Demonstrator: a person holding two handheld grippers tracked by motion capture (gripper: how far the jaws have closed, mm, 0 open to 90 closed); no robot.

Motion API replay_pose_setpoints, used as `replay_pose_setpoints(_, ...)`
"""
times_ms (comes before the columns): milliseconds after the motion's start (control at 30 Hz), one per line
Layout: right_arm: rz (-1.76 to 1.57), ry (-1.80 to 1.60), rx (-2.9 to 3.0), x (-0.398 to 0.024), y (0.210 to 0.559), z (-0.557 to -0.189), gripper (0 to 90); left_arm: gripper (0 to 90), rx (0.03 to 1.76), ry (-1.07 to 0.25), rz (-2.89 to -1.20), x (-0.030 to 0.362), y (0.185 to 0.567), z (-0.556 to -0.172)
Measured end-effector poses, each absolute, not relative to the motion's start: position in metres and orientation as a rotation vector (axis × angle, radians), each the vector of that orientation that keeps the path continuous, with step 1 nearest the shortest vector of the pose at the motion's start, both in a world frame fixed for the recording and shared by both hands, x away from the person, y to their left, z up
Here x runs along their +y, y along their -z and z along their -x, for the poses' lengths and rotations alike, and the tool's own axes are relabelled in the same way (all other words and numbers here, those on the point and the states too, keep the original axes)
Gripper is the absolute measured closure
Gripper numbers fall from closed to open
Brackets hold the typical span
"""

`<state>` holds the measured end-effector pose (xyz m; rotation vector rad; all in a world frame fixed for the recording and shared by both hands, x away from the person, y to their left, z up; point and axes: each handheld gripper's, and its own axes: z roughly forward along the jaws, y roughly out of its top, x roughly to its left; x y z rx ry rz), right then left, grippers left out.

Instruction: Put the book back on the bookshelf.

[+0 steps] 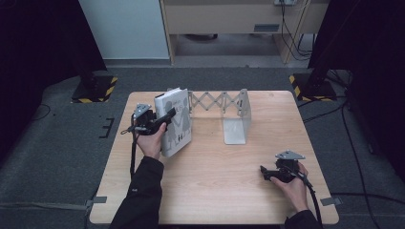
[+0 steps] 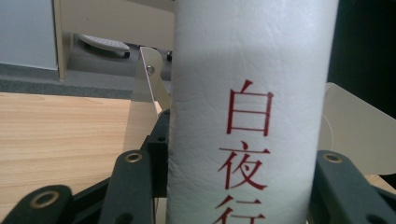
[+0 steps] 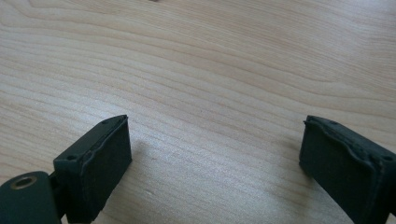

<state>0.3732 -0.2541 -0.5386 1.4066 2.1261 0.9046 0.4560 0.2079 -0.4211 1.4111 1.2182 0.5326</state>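
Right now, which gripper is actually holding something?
The left gripper: its jaws are clamped on the spine of the white book, held upright by the metal bookend rack. The right gripper rests open on the table.

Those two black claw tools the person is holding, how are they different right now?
The left gripper is shut on the white book, holding it upright by the spine; the right gripper is open and holds nothing. The left is raised near the metal bookend rack; the right rests low on bare table. Both are hand-held, black, and trail cables.

L gripper [image 1: 167, 116] clamped, raised; R gripper [image 1: 264, 172] jaws apart, low.
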Motion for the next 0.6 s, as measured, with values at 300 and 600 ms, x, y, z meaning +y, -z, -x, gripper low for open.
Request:
replay_pose_setpoints(300, -1.405, -0.905, 2.124, -0.254, 0.539, -0.373, 9.3, 51.4, 1.197, -0.547, -1.409, 0.208, 0.424, -0.454)
replay_pose_setpoints(600, -1.406, -0.904, 2.126, -0.254, 0.539, -0.373, 9.3, 51.0, 1.171, -0.569, -1.44, 0.214, 0.43, -0.434)
